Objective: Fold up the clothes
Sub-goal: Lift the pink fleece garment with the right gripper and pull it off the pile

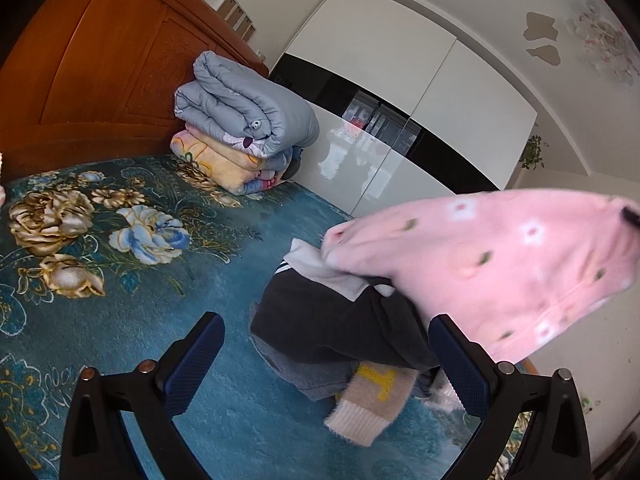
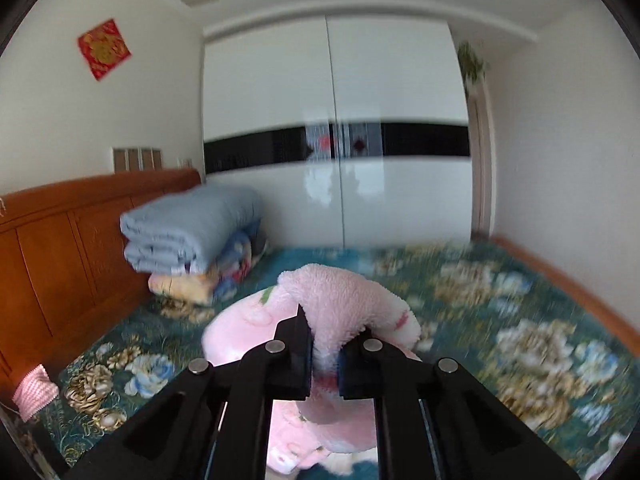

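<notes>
Above the teal floral bedspread (image 1: 224,312), near its wardrobe-side edge, the pink fleece garment (image 1: 492,264) was held up in the air, pinched by the right gripper (image 2: 325,354) with its jaws drawn narrow on a bunched fold of the fleece. The left gripper (image 1: 328,364) was spread wide and holding nothing, hovering over the pile of unfolded clothes (image 1: 344,340) at that same edge.

Biggest worry, honestly: only a small wad of fluffy fabric was caught between the pads, so a slip could easily be pictured if the piece got swung or tugged. The loose end could also be dragged across the dark pile and pull it over the edge, since the pile was sitting right by it. With just one corner grabbed, a twisted, lopsided fold seemed likely too.

As for direction, the garment's long axis was seen running roughly sideways in the left wrist view, one end by the pile and the other up toward the right gripper. Which end was the hem couldn't be told.
</notes>
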`<state>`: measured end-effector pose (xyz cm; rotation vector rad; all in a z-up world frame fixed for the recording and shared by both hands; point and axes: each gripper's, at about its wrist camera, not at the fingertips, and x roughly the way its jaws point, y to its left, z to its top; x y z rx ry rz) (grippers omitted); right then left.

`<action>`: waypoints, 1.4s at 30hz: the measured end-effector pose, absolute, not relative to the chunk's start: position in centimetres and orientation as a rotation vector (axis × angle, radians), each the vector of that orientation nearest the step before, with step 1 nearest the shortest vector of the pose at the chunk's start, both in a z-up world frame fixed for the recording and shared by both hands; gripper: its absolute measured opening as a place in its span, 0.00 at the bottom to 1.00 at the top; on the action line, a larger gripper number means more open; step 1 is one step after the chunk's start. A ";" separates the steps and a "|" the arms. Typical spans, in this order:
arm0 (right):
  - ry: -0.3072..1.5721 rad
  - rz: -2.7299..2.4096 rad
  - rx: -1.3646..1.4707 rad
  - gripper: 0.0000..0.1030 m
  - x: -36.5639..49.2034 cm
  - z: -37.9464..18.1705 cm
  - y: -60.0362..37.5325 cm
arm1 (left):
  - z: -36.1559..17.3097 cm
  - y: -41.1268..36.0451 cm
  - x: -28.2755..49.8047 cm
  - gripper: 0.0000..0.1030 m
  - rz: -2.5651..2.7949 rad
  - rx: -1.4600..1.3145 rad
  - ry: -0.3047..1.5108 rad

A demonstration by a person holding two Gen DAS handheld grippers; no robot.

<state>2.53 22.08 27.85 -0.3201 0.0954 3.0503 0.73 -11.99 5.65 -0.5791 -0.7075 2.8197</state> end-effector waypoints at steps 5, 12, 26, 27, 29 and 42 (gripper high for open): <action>0.090 3.029 -0.061 0.08 12.1 32.0 25.5 | 5.8 -11.3 1.2 1.00 2.814 -0.573 -0.667; 0.063 2.762 -0.095 0.09 19.6 30.3 35.3 | 5.4 -8.7 1.0 1.00 2.805 -0.613 -0.558; 0.296 2.357 -1.000 0.15 10.5 3.6 50.2 | 2.3 -1.6 0.5 1.00 2.747 -0.763 -0.249; 0.308 2.344 -1.026 0.18 10.3 2.6 50.6 | 2.2 -1.5 0.5 1.00 2.748 -0.768 -0.240; 0.302 2.341 -1.049 0.37 10.1 1.3 51.5 | 2.2 -1.6 0.5 1.00 2.745 -0.780 -0.236; 0.066 2.411 -0.944 0.77 6.2 5.9 45.6 | 2.3 -3.4 -0.5 1.00 2.764 -0.844 -0.282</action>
